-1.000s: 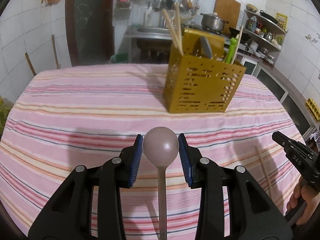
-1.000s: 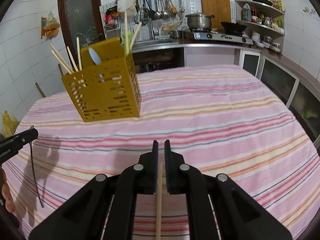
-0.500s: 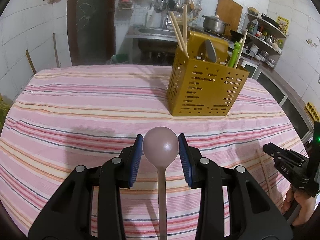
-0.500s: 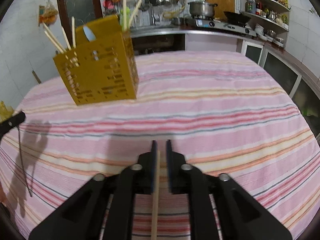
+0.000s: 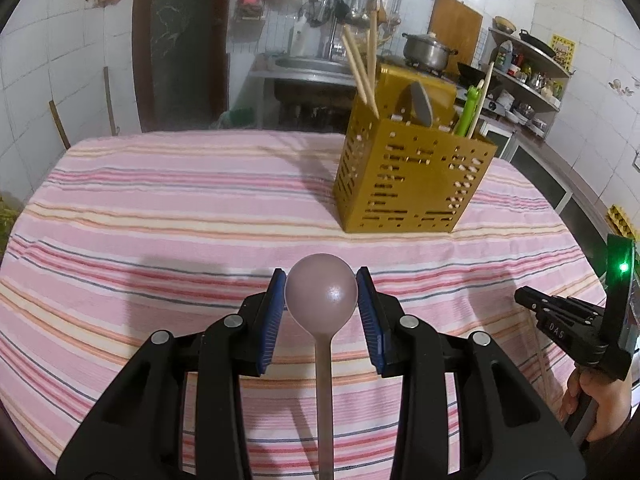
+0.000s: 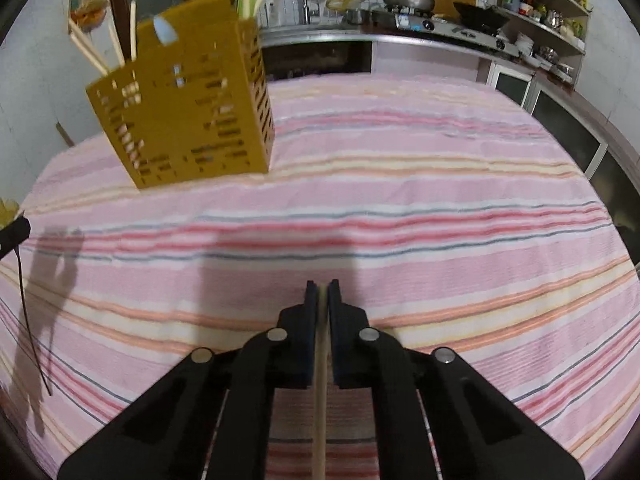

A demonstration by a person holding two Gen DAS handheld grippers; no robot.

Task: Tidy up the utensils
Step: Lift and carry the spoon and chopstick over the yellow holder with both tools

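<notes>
My left gripper (image 5: 321, 278) is shut on the bowl of a mauve spoon (image 5: 322, 300), whose handle runs back toward the camera. It hovers over the striped tablecloth (image 5: 160, 220), short of the yellow perforated utensil holder (image 5: 412, 184). The holder has wooden chopsticks (image 5: 362, 68), a grey spoon and a green utensil standing in it. My right gripper (image 6: 322, 286) is shut on a single wooden chopstick (image 6: 320, 400) above the cloth. The holder (image 6: 188, 120) stands ahead of it to the left. In the left wrist view the right gripper (image 5: 524, 294) shows at the right edge, held by a hand (image 5: 600, 404).
The table is round, and its cloth edge falls away to the left and right. Behind it are a kitchen counter with a steel pot (image 5: 426, 50), a sink, hanging utensils and shelves (image 5: 528, 60). A dark door (image 5: 180, 40) stands at the back left.
The right wrist view has tipped downward and the holder now looks larger and higher in it. The chopstick stays between the right pads. The left gripper and spoon have kept still.
</notes>
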